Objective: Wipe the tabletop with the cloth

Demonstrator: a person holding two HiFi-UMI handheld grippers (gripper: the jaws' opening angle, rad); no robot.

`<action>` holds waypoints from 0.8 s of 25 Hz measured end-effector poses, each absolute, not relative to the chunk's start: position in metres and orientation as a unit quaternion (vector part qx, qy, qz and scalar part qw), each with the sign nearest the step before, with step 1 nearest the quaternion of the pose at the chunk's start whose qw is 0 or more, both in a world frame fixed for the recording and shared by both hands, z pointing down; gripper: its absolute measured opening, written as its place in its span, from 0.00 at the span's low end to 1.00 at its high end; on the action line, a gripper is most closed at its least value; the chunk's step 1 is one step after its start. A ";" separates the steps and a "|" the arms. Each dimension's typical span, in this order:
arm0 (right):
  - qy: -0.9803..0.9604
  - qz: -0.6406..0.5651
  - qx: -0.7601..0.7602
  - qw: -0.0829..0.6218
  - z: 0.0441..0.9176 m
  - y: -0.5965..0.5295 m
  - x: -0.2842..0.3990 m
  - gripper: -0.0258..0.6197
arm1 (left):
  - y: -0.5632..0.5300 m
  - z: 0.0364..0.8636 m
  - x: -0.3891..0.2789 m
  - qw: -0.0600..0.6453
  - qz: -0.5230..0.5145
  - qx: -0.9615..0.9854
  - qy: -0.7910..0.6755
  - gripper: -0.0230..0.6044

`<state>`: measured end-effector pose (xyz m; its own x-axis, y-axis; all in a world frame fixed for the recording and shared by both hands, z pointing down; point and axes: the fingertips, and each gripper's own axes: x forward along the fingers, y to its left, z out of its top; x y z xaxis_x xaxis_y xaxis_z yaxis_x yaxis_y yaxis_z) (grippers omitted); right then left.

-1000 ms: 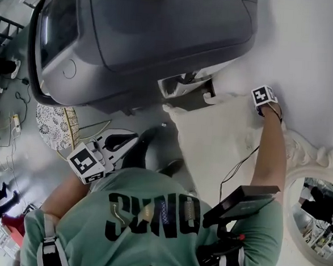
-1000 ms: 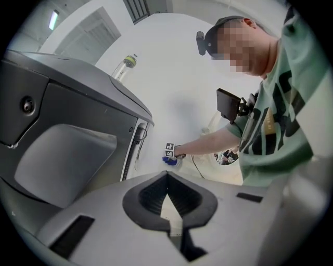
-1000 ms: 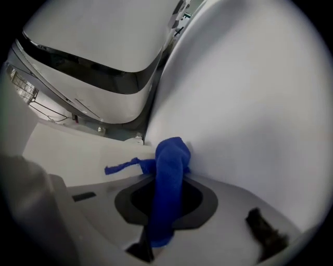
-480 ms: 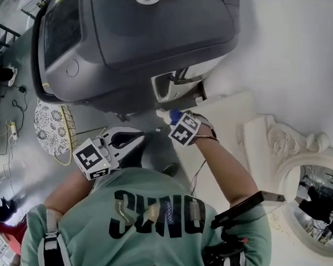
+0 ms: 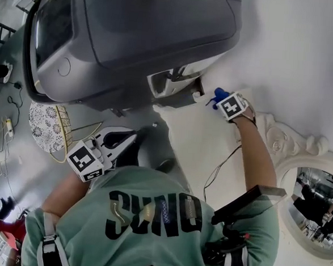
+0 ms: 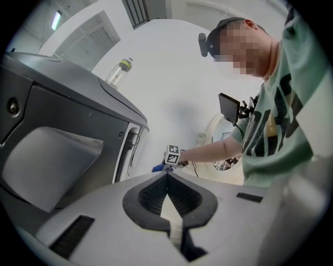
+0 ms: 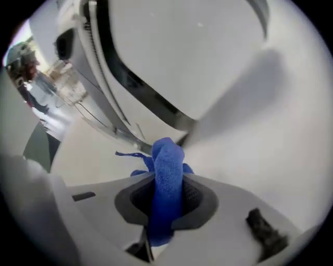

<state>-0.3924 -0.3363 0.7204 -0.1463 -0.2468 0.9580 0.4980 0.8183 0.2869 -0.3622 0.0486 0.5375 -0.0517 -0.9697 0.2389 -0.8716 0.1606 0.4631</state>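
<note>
Pinching the blue cloth (image 7: 169,156), right gripper (image 7: 167,179).

Head view looks steeply down — shares the right gripper (image 5: 219,98) with left gripper view

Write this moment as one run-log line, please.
right tool: shut on blue cloth | cloth: at cream tabletop, beside grey machine | left tool: shut, empty

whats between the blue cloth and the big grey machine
Only a short bare strip of the pale tabletop, in the head view. The cloth, clamped in the right tool, sits just off the machine at its lower edge.
</note>
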 end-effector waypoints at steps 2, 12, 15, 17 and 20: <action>-0.666 -0.283 -0.049 0.688 0.728 -0.405 -0.383 0.13 | 0.051 0.542 -0.367 0.259 -0.102 0.634 -0.721 0.04; -0.502 -0.256 0.036 0.825 0.767 -0.500 -0.320 0.13 | 0.045 0.549 -0.375 0.271 -0.099 0.635 -0.717 0.04; -0.490 -0.258 0.024 0.832 0.767 -0.494 -0.318 0.13 | 0.046 0.550 -0.371 0.271 -0.100 0.635 -0.716 0.04; -0.484 -0.263 -0.006 0.835 0.768 -0.475 -0.310 0.13 | 0.047 0.549 -0.369 0.270 -0.103 0.637 -0.715 0.04; -0.501 -0.253 -0.076 0.824 0.769 -0.416 -0.302 0.13 | 0.046 0.544 -0.367 0.262 -0.110 0.642 -0.712 0.04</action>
<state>-0.3021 -0.4157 0.7690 0.3689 -0.3409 0.8647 0.4939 0.8600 0.1284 -0.3670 0.0455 0.5441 -0.0384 -0.9720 0.2317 -0.8569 0.1513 0.4927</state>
